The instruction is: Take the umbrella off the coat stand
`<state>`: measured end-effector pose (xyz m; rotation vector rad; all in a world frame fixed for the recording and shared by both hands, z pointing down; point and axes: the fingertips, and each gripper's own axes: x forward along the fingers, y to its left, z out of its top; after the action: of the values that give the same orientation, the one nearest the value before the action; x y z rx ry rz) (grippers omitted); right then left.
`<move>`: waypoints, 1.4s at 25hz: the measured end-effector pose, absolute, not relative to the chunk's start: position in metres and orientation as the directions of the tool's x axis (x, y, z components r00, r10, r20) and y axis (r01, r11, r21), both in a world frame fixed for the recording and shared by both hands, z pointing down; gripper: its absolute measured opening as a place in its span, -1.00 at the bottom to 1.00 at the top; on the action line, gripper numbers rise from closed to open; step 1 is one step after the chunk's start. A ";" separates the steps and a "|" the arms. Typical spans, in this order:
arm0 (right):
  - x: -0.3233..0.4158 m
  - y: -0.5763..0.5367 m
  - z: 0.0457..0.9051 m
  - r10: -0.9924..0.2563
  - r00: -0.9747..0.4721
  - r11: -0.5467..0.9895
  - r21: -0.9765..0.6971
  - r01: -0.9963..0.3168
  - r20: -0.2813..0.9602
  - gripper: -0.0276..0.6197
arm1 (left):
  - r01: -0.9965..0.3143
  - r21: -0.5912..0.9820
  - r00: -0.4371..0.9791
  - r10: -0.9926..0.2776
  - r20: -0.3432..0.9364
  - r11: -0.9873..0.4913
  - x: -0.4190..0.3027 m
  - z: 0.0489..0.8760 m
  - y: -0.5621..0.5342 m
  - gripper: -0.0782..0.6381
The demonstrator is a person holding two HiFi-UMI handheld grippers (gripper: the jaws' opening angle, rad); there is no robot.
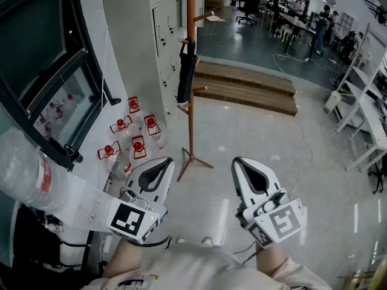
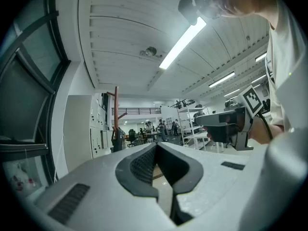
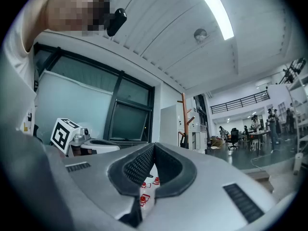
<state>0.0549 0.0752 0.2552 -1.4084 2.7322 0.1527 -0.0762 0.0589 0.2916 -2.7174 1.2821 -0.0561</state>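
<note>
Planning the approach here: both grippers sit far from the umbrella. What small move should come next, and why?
Probably bring the right gripper forward toward the umbrella; it hangs on the coat stand well ahead, and those jaws are shut, empty.

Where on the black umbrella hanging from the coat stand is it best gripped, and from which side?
Probably near its top, just under the peg: the umbrella hangs upright, folded slim, left of the coat stand pole. Come from the head view's left, clear of the pole.

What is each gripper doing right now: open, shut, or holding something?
Left gripper: shut, holding nothing.
Right gripper: shut, holding nothing.
</note>
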 end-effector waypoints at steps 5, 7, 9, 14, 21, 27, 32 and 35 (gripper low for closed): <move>0.059 0.076 0.254 -0.799 -0.587 0.592 0.006 -0.806 -0.130 -0.89 | -0.769 -0.137 0.634 -0.773 -0.031 -0.625 -0.075 0.288 0.063 -0.76; 0.061 0.076 0.256 -0.801 -0.585 0.589 0.000 -0.808 -0.127 -0.89 | -0.768 -0.140 0.634 -0.773 -0.031 -0.625 -0.073 0.289 0.064 -0.76; 0.062 0.076 0.257 -0.802 -0.585 0.590 -0.002 -0.808 -0.124 -0.89 | -0.768 -0.140 0.634 -0.773 -0.029 -0.625 -0.070 0.290 0.064 -0.76; 0.067 0.080 0.258 -0.797 -0.592 0.597 -0.002 -0.803 -0.118 -0.89 | -0.770 -0.140 0.631 -0.775 -0.021 -0.623 -0.063 0.292 0.067 -0.76; 0.074 0.082 0.260 -0.779 -0.616 0.621 -0.009 -0.784 -0.117 -0.89 | -0.773 -0.156 0.625 -0.780 -0.020 -0.615 -0.051 0.291 0.069 -0.76; 0.087 0.082 0.266 -0.768 -0.629 0.636 -0.024 -0.772 -0.117 -0.89 | -0.774 -0.165 0.620 -0.784 -0.006 -0.611 -0.035 0.299 0.068 -0.76; 0.104 0.078 0.273 -0.766 -0.634 0.640 -0.033 -0.767 -0.108 -0.89 | -0.775 -0.173 0.617 -0.787 0.006 -0.608 -0.017 0.305 0.066 -0.76; 0.117 0.076 0.277 -0.763 -0.638 0.644 -0.037 -0.764 -0.104 -0.89 | -0.775 -0.180 0.614 -0.790 0.012 -0.605 -0.004 0.308 0.064 -0.76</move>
<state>0.1166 0.0758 0.2771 -1.2810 2.7472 0.0160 -0.0037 0.0644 0.3081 -2.6791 1.3091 -0.1354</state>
